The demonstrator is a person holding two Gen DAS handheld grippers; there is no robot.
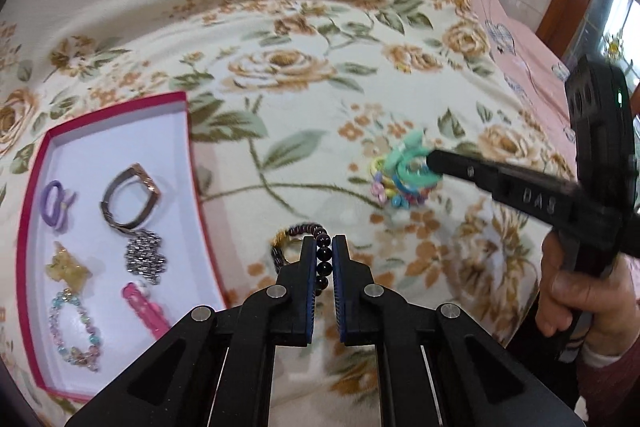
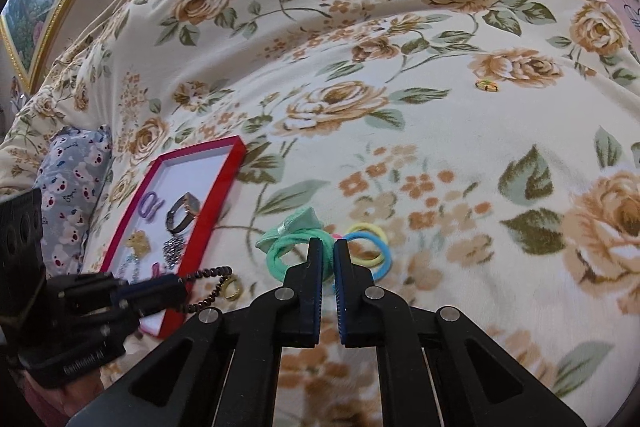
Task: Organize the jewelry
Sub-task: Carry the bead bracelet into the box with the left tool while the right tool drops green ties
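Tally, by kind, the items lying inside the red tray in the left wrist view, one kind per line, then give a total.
Hair ties: 1, purple
Bangles: 1, metal
Hair clips: 2, amber and pink
Beaded bracelets: 1, pastel
Metal chains: 1, silver heap
Total: 6 in the red tray

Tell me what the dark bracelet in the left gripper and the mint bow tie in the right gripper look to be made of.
Dark beaded bracelet: round, glossy, near-black beads, likely polished stone or glass; highlights glint on each bead, so plastic can't be excluded.
Mint bow hair tie: matte, soft-looking elastic band, apparently fabric-covered, with a slightly shiny, ribbon-like bow.
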